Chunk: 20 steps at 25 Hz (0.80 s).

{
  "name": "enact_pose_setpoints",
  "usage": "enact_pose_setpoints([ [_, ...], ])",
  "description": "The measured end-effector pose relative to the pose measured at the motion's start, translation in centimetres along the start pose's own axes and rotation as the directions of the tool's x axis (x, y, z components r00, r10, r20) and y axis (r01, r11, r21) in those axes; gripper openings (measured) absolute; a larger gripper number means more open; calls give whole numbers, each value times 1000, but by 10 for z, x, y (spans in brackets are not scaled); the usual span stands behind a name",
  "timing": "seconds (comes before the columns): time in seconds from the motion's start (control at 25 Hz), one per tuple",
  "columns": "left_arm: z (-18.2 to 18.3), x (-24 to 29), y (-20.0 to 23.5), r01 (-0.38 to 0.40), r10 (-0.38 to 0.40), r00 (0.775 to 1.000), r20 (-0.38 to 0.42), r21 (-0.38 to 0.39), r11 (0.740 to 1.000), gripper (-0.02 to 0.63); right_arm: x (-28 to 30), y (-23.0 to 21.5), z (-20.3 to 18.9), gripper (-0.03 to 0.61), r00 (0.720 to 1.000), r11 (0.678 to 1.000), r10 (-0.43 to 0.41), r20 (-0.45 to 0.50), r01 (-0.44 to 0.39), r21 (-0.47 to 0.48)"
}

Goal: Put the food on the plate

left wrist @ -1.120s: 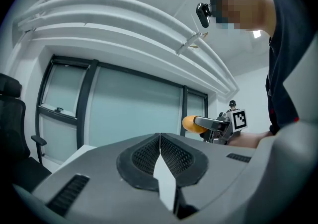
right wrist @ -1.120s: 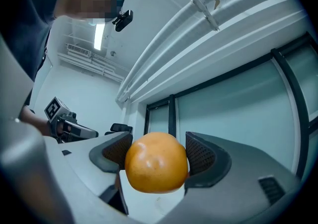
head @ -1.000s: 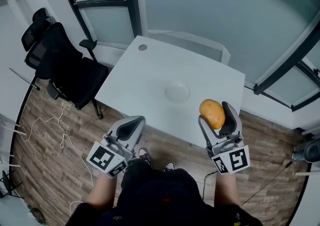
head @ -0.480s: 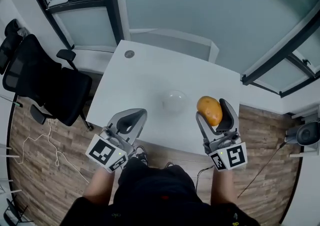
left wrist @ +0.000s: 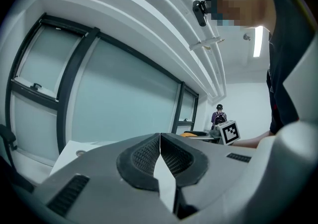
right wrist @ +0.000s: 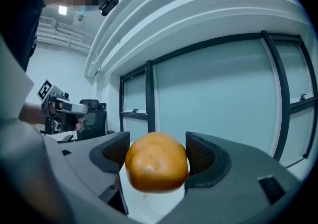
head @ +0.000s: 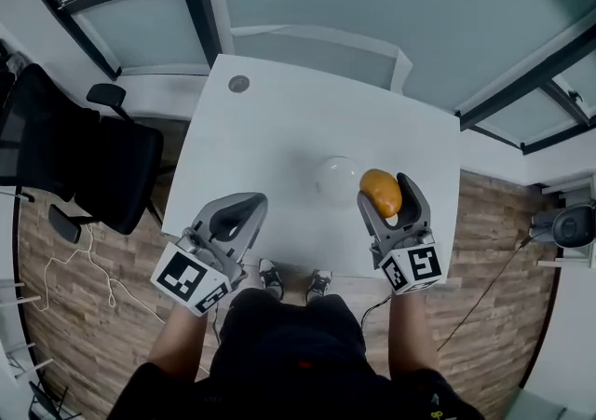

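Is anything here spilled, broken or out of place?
Nothing stands out. The round orange-brown food sits whole in the right tool, near the small round white plate on the white table; nothing is spilled. The left tool is shut and empty.

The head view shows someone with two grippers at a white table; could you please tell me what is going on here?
A person stands at a white table with a gripper in each hand. The right gripper is shut on a round orange-brown piece of food, held in the air just right of a small pale round plate. The food is not yet on the plate. The left gripper is shut and empty, near the table's front edge.
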<state>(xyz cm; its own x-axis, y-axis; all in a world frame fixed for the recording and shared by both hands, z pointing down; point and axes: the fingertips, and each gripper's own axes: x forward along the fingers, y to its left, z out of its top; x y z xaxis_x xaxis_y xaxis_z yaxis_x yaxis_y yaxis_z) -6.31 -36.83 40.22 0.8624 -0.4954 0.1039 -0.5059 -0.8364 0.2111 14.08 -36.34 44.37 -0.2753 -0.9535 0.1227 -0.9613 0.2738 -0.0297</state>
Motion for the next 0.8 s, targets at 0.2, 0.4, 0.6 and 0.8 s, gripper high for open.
enact_pose_setpoints([
  [0.2, -22, 6, 4, -28, 27, 999, -24, -50, 998, 23, 36, -15, -64, 365, 993, 1000, 7, -116, -6, 7],
  [0.4, -43, 8, 7, -59, 54, 997, -60, -75, 995, 23, 68, -22, -129, 365, 974, 1000, 20, -225, -16, 17],
  [0.6, -56, 7, 15, -94, 86, 993, -85, -91, 991, 23, 90, -22, -173, 365, 951, 1000, 27, -309, -29, -1],
  [0.8, -61, 7, 22, -113, 104, 990, -93, -103, 988, 23, 101, -21, -198, 365, 932, 999, 29, -362, -39, -18],
])
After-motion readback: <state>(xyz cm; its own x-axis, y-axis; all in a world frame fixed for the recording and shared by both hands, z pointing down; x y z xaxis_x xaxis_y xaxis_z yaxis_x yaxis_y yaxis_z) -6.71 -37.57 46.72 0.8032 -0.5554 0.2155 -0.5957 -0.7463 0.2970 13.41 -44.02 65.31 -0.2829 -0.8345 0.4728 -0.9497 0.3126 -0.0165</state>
